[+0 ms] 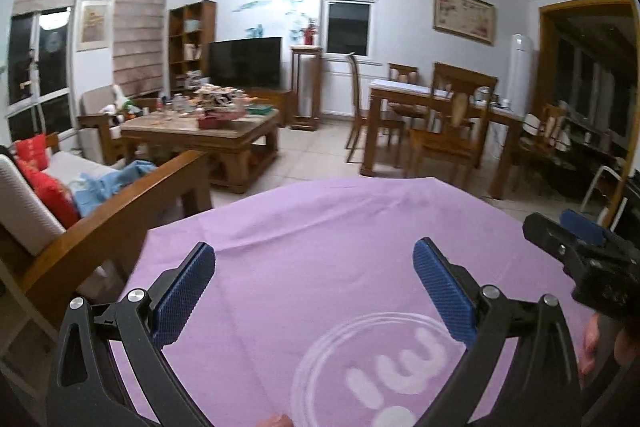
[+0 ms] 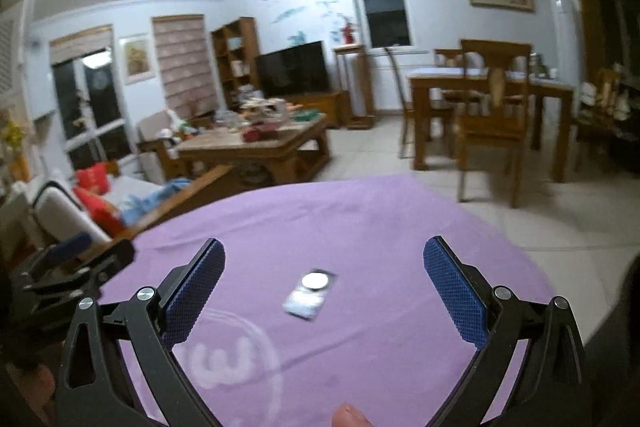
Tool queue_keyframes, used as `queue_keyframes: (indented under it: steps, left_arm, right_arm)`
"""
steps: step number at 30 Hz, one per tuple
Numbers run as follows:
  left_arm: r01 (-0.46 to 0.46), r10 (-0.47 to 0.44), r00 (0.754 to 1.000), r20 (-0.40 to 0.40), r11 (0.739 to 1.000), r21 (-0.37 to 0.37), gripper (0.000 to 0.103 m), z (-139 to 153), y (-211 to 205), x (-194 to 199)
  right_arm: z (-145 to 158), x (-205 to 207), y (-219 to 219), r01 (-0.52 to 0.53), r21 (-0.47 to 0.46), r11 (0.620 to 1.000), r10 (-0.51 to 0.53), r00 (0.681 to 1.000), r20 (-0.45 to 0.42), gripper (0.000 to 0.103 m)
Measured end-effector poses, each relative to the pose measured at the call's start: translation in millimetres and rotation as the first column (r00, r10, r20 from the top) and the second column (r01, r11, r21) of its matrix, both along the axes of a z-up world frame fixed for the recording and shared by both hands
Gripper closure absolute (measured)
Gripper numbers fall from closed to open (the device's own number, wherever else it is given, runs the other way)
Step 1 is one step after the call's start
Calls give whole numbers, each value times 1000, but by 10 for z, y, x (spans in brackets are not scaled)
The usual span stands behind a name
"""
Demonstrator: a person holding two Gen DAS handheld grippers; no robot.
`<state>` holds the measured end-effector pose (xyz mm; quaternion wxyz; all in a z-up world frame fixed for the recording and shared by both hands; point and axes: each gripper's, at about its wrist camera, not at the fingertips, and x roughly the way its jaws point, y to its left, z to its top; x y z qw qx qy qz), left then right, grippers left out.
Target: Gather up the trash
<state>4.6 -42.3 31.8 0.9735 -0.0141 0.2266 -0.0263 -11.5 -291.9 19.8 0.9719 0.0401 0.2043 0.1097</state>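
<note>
Both claws stand wide apart and hold nothing. The right gripper [image 2: 324,291] hovers over the purple cloth [image 2: 360,227], and the one piece of trash in view, a small flat silvery wrapper [image 2: 309,293] with a round disc at its far end, lies on the cloth between the fingers, slightly toward 12 o'clock from the midpoint. The left gripper [image 1: 314,291] hangs over a bare stretch of the same cloth, near the white printed logo [image 1: 384,367]; the wrapper does not show in its view.

Risks, as judged from here:
- The wrapper is thin and lies flat. Blue pads [image 2: 456,299] closing above it would likely meet on air, or pinch up a fold of cloth instead.
- The cloth is loose and creased. Dragging a pad across it may shift the wrapper or slide it off the edge.
- The picture is blurred, so the wrapper's exact outline cannot be told.

Surroundings: from the right view the left gripper sits at 9 o'clock, well apart from the wrapper. Nothing stands between the right fingers and the wrapper. No bin or bag appears in either view. A sofa [image 1: 80,195] stands at 9 o'clock and a cluttered coffee table [image 1: 208,135] at 11 o'clock.
</note>
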Motion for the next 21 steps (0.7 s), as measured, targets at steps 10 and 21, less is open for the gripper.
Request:
queue_keyframes:
  steps: [10,21]
  left_arm:
    - [-63,57,994,-95,996,-56,5,-209,189,122]
    - [-91,89,992,-94,996,-20,5,-212,150,54]
  right_arm:
    - [-24,-1,219,-155,-21,988,156,986,65,5]
    - [-34,6,-27,-154,48,987,152,987,50,5]
